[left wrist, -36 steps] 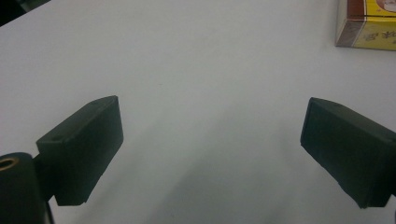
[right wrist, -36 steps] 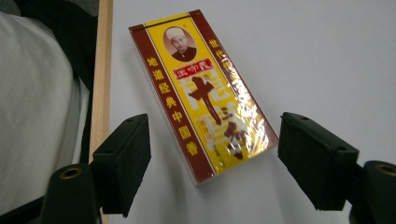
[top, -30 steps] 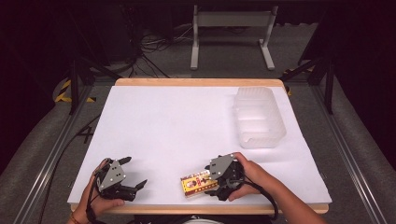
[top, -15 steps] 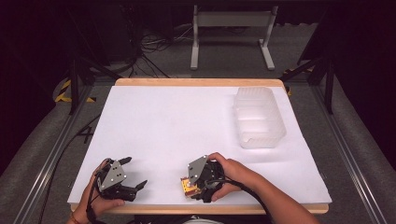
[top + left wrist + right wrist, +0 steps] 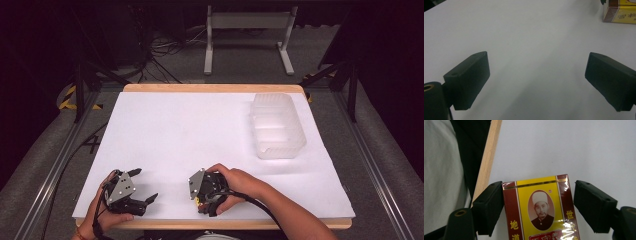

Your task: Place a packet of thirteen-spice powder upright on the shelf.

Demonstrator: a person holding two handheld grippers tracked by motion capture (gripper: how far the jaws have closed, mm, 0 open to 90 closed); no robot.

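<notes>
In the high view the right gripper [image 5: 204, 196] sits low in the frame, just right of centre, near the table's wooden front edge [image 5: 215, 224], with the person's right hand [image 5: 235, 186] wrapped over it. The right gripper view shows a yellow and maroon box [image 5: 541, 210] with a printed portrait lying between the two black jaws at the bottom centre of that frame: the left jaw touches the box's maroon side, while the right jaw stands just beside the other side with a thin gap, so the grip is not yet firm; the jaws have just been closing. The left gripper [image 5: 131, 195] rests at the lower left of the high view in the person's left hand [image 5: 102, 212], its jaws spread wide over bare white table [image 5: 190, 130] with nothing between them. Its own view catches the box [image 5: 620, 11] in the upper right corner. A clear plastic container [image 5: 276, 125] stands at the upper right of the table, well apart from both grippers
</notes>
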